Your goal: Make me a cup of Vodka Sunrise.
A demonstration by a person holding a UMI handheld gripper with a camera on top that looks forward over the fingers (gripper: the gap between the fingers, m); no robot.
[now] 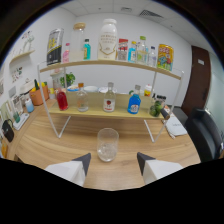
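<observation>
A clear glass (pixel 107 144) with ice in its bottom stands on the wooden table (pixel 45 145), just ahead of my gripper (pixel 113 161) and between the lines of its two fingers. The fingers are spread wide and hold nothing. Beyond the glass, a two-tier shelf rack (pixel 107 113) carries bottles on its lower board: a red-liquid bottle (pixel 61 97), a clear bottle (pixel 82 98), a clear bottle with a red label (pixel 109 98), a blue-liquid bottle (pixel 134 102) and a green one (pixel 156 107).
The upper board holds several more bottles, jars and packets, including a large white bottle (pixel 107 40). An orange container (pixel 36 95) and small items stand at the left of the rack. A dark chair (pixel 207 132) and a dark door (pixel 197 80) are on the right.
</observation>
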